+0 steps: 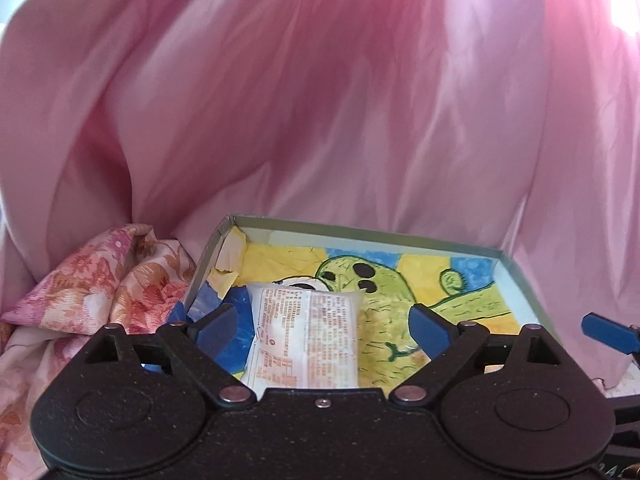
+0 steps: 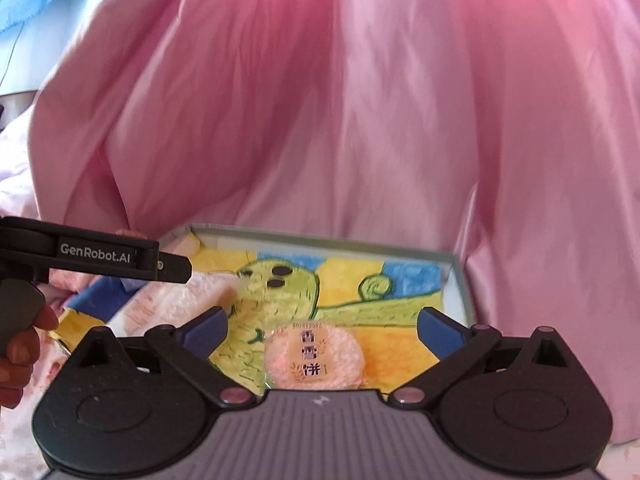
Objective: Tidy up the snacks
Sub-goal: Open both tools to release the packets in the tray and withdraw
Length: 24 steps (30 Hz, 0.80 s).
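A shallow grey-green box (image 1: 360, 227) with a yellow, blue and green cactus drawing on its floor lies on pink cloth; it also shows in the right wrist view (image 2: 456, 276). A white snack packet with orange print (image 1: 306, 340) lies in the box between the fingers of my open left gripper (image 1: 324, 326). A round pink rice-cracker packet (image 2: 314, 354) lies in the box between the fingers of my open right gripper (image 2: 322, 330). Neither packet is gripped. The left gripper's body (image 2: 96, 258) shows at the left in the right wrist view, over the white packet (image 2: 176, 300).
Pink satin cloth (image 1: 320, 100) rises behind the box. A floral pink and orange cloth (image 1: 112, 284) is bunched left of the box. A blue fingertip of the other gripper (image 1: 608, 332) shows at the right edge. A hand (image 2: 20, 356) holds the left gripper's handle.
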Available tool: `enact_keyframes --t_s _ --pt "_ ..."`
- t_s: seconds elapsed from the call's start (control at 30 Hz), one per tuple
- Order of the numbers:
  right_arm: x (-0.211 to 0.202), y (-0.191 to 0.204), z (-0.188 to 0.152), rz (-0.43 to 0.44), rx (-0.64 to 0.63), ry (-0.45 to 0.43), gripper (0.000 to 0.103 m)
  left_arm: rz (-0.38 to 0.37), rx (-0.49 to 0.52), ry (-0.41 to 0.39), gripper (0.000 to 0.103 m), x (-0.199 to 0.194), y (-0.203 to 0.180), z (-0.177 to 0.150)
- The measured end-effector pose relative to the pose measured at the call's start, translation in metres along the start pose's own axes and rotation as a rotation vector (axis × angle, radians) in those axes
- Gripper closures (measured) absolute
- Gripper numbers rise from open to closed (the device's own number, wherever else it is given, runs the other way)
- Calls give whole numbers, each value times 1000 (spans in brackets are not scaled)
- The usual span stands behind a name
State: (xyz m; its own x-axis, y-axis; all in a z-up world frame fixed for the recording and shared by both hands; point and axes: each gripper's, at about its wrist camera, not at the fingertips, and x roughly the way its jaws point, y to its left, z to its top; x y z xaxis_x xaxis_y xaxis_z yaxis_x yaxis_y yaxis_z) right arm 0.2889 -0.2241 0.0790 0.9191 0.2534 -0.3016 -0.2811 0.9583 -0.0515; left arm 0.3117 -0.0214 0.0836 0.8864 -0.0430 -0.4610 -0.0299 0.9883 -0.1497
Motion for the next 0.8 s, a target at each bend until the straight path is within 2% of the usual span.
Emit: enact_keyframes --t_s 0.17,0.53,0.8 --pt "-37 -1 1 -12 5 -67 0 4 35 -53 4 -32 -8 -9" --pt "-111 4 -22 -29 -18 -128 0 -31 59 -115 2 -97 -15 -44" --pt "-151 12 -56 -17 -25 -103 0 -60 100 -137 2 -134 -21 -82"
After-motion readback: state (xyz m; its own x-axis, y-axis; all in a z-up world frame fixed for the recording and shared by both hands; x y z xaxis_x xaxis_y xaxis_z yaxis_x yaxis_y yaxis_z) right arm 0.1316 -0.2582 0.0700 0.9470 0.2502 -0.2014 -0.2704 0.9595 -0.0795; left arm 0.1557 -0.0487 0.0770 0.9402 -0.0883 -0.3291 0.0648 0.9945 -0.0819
